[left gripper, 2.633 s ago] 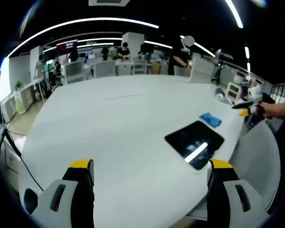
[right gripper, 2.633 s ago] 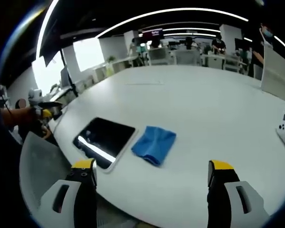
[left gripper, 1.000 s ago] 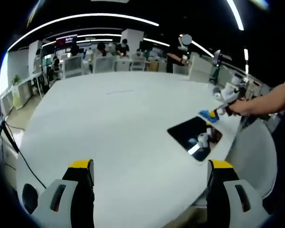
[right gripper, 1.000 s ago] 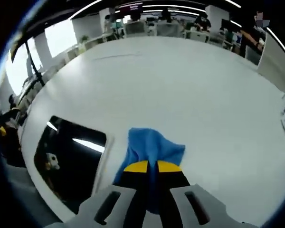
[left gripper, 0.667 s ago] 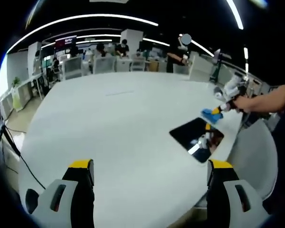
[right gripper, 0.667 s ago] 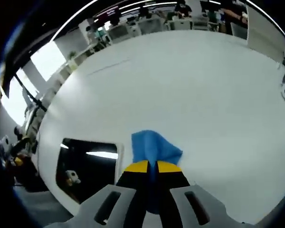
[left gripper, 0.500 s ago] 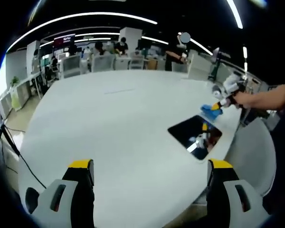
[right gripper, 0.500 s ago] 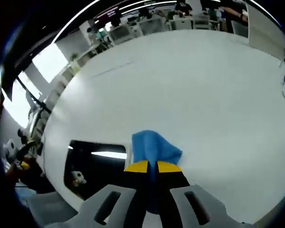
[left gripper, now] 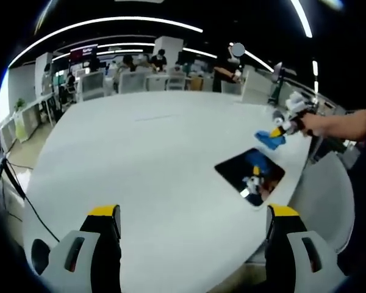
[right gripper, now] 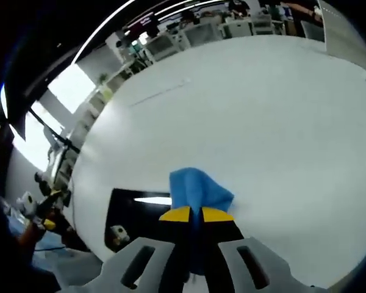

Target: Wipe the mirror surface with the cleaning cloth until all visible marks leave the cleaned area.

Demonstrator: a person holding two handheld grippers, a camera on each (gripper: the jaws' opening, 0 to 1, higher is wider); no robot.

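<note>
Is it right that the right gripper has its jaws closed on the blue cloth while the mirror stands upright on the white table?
Not quite. The right gripper does have its jaws closed on the blue cloth, but the mirror lies flat on the white table, not upright. The left gripper view shows it lying flat near the table's edge, with the cloth held just beyond it.

We see the mirror (right gripper: 143, 220) partly covered by the right gripper (right gripper: 195, 215); any marks on it are too small to tell.
</note>
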